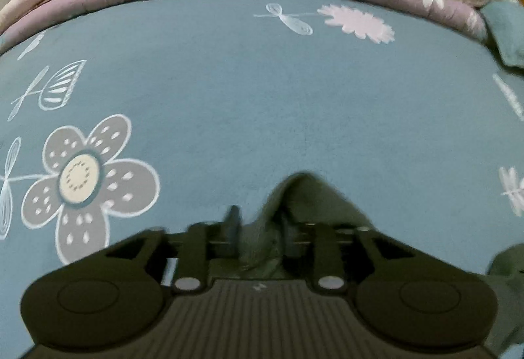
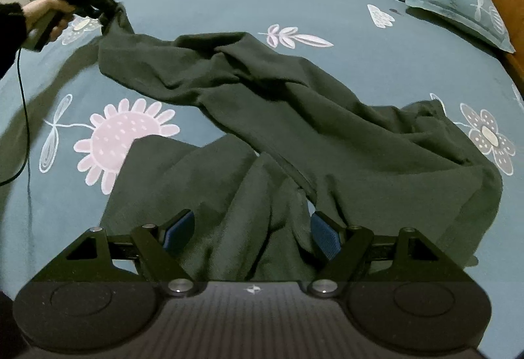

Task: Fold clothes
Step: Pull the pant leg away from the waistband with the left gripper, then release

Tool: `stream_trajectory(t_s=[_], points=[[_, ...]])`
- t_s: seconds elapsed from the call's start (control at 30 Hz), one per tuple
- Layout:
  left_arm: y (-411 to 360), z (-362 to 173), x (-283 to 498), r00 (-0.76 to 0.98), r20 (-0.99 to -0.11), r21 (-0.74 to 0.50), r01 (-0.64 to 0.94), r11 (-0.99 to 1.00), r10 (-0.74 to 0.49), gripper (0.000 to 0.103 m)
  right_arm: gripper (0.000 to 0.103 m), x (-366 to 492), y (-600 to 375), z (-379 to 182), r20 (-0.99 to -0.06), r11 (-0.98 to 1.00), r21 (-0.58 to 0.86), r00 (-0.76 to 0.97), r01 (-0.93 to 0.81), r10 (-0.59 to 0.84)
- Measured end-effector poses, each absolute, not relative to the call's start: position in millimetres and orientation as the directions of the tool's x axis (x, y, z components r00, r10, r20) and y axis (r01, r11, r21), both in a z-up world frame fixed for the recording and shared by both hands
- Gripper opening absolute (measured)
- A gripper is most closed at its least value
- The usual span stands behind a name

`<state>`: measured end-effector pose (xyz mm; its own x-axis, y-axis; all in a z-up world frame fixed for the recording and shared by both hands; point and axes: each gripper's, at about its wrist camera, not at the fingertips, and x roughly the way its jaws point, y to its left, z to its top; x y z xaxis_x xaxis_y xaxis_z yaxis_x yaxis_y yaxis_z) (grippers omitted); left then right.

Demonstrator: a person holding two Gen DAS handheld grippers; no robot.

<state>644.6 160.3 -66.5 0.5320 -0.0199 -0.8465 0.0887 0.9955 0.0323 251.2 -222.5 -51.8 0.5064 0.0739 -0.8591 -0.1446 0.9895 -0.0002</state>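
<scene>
While the dark green garment (image 2: pixel 294 116) lies across the bed (image 2: pixel 327 8), my left gripper (image 2: pixel 108 10) has one far end between half-open jaws; my right gripper (image 2: pixel 252 234), jaws wide, straddles the near end.

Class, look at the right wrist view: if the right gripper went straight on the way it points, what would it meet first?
Most likely the dark green garment: the right gripper has its jaws open, with bunched cloth already lying between its fingers. The blue floral bedsheet lies beneath; exact depth is unclear.
</scene>
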Motion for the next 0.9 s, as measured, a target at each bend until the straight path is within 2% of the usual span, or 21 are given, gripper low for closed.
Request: stream_trajectory(t_s=[0.17, 0.3, 0.37, 0.47, 0.57, 0.6, 0.7, 0.9], points=[[149, -66, 643, 0.565, -0.825, 0.102, 0.130, 0.986, 0.011, 0.047, 0.082, 247, -223, -57, -0.866, 0.992, 0.008, 0.494, -0.129, 0.071], [171, -44, 619, 0.640, -0.767, 0.041, 0.113, 0.993, -0.041, 0.053, 0.082, 247, -220, -56, -0.864, 0.991, 0.019, 0.497, -0.131, 0.082], [192, -40, 605, 0.651, -0.754, -0.057, 0.066, 0.996, -0.086, 0.062, 0.082, 248, -218, -53, -0.859, 0.990, 0.024, 0.503, -0.139, 0.092], [225, -34, 584, 0.667, -0.728, -0.215, -0.006, 0.977, -0.156, 0.062, 0.082, 251, -214, -52, -0.856, 0.989, 0.035, 0.506, -0.145, 0.105], [249, -55, 575, 0.620, -0.719, -0.453, -0.078, 0.888, -0.312, 0.059, 0.082, 256, -208, -54, -0.857, 0.987, 0.049, 0.501, -0.155, 0.122], [253, -64, 575, 0.606, -0.718, -0.495, -0.101, 0.863, -0.341, 0.059, 0.082, 257, -206, -54, -0.857, 0.986, 0.050, 0.500, -0.160, 0.124], [254, -89, 578, 0.596, -0.724, -0.528, -0.156, 0.835, -0.347, 0.058, 0.082, 258, -200, -53, -0.855, 0.985, 0.045, 0.502, -0.169, 0.126], [248, -100, 595, 0.680, -0.664, -0.549, -0.162, 0.820, -0.310, 0.058, 0.082, 251, -201, -47, -0.854, 0.989, 0.028, 0.511, -0.144, 0.098]])
